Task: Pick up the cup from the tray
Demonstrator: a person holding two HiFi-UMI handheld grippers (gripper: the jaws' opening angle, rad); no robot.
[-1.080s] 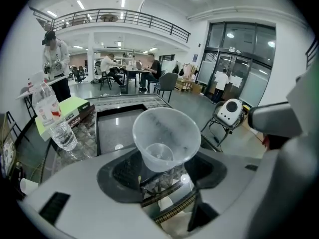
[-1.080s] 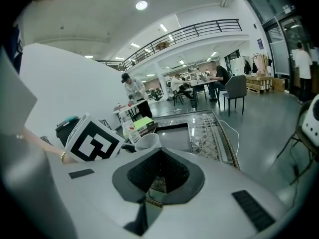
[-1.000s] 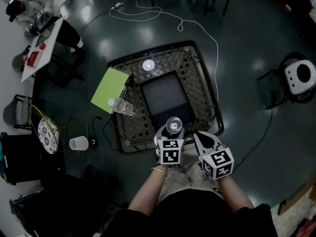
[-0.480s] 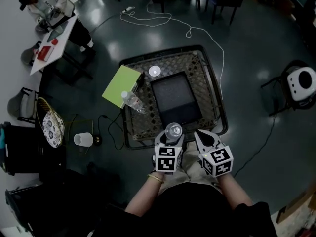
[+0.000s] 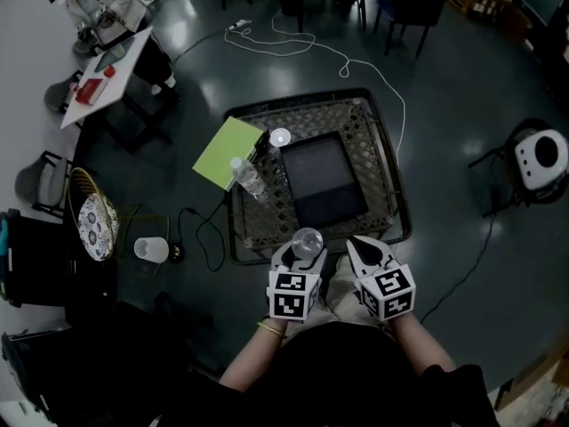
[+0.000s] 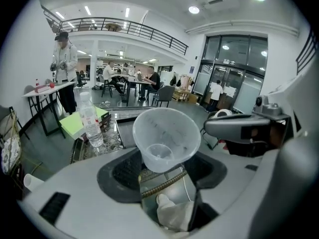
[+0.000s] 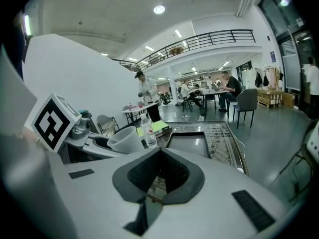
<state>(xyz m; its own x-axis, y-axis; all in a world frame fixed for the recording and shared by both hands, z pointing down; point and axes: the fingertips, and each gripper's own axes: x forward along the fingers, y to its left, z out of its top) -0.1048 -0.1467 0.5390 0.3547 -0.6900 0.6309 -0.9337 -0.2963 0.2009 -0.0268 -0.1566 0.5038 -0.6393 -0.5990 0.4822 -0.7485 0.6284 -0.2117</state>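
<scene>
"Translucent plastic cup (image 6: 166,138) is in the left gripper (image 5: 306,249), jaws spread wide but clamped on its lower wall, mouth tipped back toward the hand!"

"So which step are we on?"

"I'd call the pick made. The cup hangs right at the gripper's tips, and the dark tray (image 5: 324,181) lies ahead of it, well apart. In the left gripper view there's floor showing under the cup, not tray."

"And the other hand?"

"The right gripper (image 5: 358,243) is just beside the left one, jaws together, nothing between them. It's only along for the ride."

"How's the pose looking?"

"Both forearms are tucked close to the body. Both grippers point forward and down over the near rim of the wire-mesh table (image 5: 378,154), marker cubes facing up."

"What does the next move call for?"

"A steady hold, I'd say. That thin wall could flex or slip, and the tilt wants watching. Ahead and to the left stands the water bottle (image 5: 249,178), well out of the way."
</scene>
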